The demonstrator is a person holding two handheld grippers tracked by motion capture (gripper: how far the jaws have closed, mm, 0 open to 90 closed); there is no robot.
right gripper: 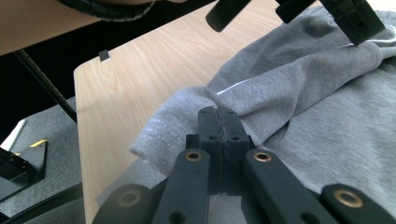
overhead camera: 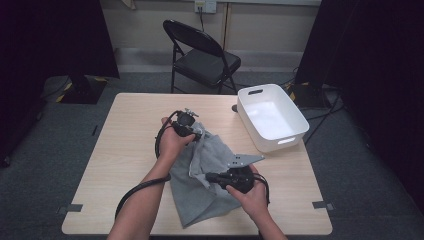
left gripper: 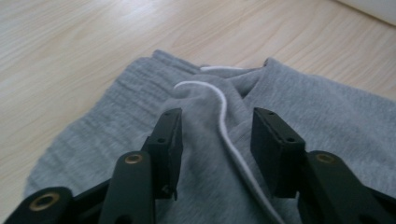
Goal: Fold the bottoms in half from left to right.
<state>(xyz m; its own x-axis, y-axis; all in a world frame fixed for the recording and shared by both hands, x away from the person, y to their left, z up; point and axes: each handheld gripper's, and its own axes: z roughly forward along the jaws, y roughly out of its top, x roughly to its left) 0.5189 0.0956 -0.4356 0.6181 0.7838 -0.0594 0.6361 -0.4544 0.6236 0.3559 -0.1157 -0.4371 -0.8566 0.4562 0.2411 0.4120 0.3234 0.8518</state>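
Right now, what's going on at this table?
A person is working a grey garment on the table with two handheld grippers. The right gripper is shut on a fold of it. The left gripper is open, jaws either side of a ridge with a white cord. A white bin sits alongside.

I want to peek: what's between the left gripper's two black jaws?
A raised fold of the grey garment with its white cord, shown in the left gripper view; the left gripper stands open.
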